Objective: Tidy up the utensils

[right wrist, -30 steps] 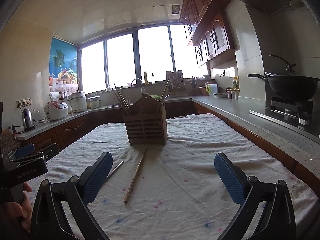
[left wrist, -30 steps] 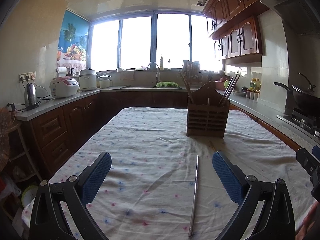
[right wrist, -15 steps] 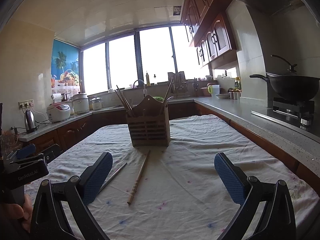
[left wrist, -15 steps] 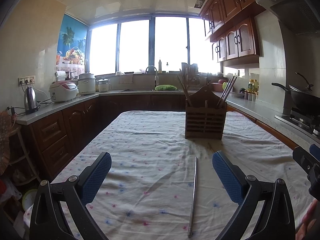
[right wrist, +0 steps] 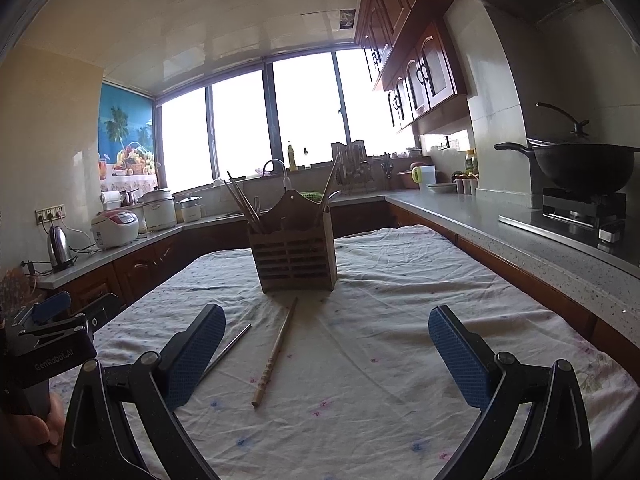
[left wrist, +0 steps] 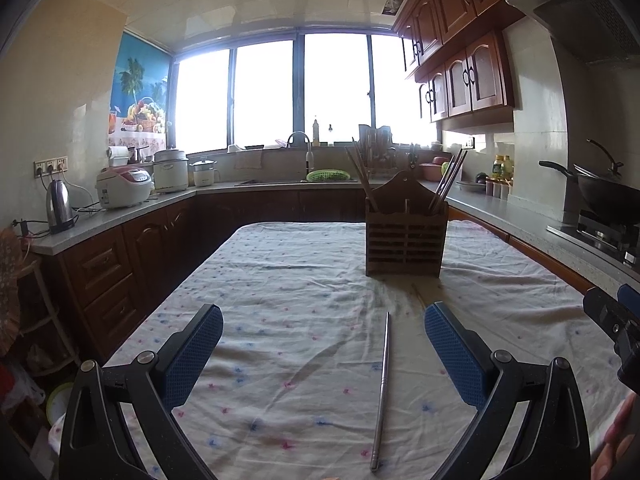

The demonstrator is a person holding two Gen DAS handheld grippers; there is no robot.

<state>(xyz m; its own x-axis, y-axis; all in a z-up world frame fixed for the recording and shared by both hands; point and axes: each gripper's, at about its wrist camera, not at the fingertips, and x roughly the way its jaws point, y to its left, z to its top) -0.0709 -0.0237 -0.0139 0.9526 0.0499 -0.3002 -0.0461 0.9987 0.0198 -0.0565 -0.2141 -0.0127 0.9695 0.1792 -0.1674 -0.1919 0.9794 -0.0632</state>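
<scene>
A wooden slatted chopstick holder [left wrist: 405, 240] stands upright on the clothed table, with several chopsticks in its side compartments; it also shows in the right wrist view [right wrist: 295, 254]. A metal chopstick [left wrist: 381, 388] lies on the cloth between the fingers of my open, empty left gripper [left wrist: 322, 354]. A wooden chopstick [right wrist: 275, 354] lies in front of the holder, between the fingers of my open, empty right gripper [right wrist: 326, 354]. The metal chopstick [right wrist: 230, 346] lies partly behind the right gripper's left finger.
The table carries a white speckled cloth [left wrist: 300, 300]. Kitchen counters surround it: kettle [left wrist: 59, 208] and rice cookers at left, sink at the back, wok [right wrist: 580, 164] on a stove at right. The left gripper's body [right wrist: 48, 344] shows at the right wrist view's left edge.
Both grippers have tilted upward a little, so the holder and chopsticks sit slightly lower in both views. Both stay open and empty. The chopsticks have not moved.
</scene>
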